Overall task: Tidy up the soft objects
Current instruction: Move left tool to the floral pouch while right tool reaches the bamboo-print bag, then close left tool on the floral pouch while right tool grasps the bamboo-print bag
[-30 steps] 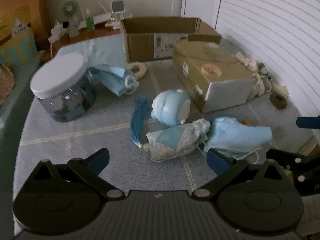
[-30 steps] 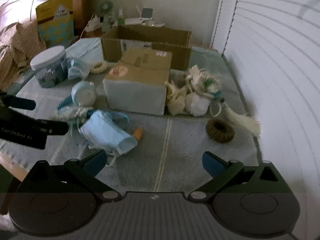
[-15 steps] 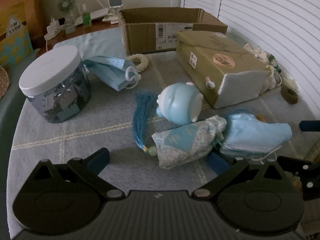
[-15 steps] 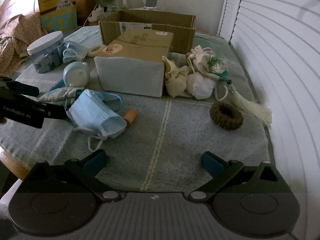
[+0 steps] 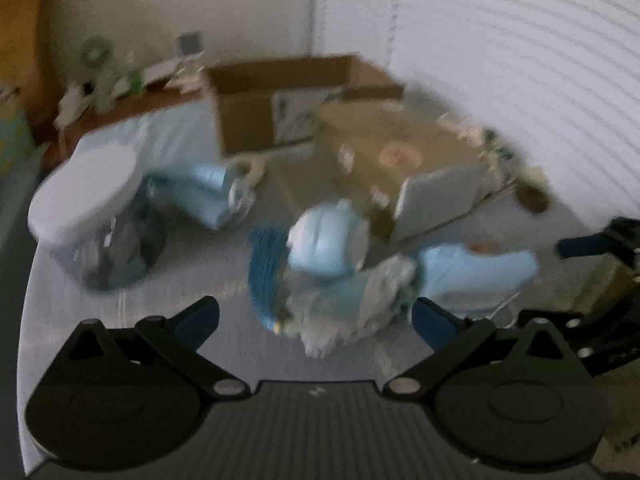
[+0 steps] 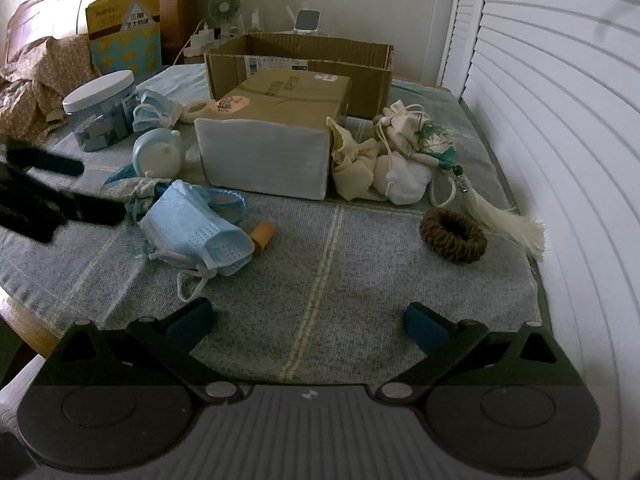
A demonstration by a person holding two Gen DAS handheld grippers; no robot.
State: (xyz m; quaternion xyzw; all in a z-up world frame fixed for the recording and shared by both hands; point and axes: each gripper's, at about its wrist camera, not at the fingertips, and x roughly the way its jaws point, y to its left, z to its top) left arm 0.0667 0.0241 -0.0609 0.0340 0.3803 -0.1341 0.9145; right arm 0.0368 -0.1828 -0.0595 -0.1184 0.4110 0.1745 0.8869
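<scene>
On a grey cloth lie soft things: a light blue face mask (image 6: 196,226) (image 5: 476,270), a patterned blue sachet (image 5: 348,300) with a blue tassel (image 5: 264,268), a round pale blue toy (image 6: 158,154) (image 5: 326,240), cream pouches (image 6: 360,164) and a brown scrunchie (image 6: 454,236). My left gripper (image 5: 316,314) is open, its fingers either side of the sachet; that view is blurred. My right gripper (image 6: 308,318) is open over bare cloth, nothing between its fingers. The left gripper (image 6: 60,192) shows dark at the right wrist view's left edge.
An open cardboard box (image 6: 298,66) stands at the back with a closed carton (image 6: 276,132) in front of it. A white-lidded jar (image 6: 100,110) and more folded masks (image 6: 154,110) sit left. A white slatted shutter (image 6: 560,120) bounds the right side.
The left gripper has moved in low over the sachet, its view now smeared by motion. The right gripper has pulled closer to the cloth and things look nearer. Both stay open.
</scene>
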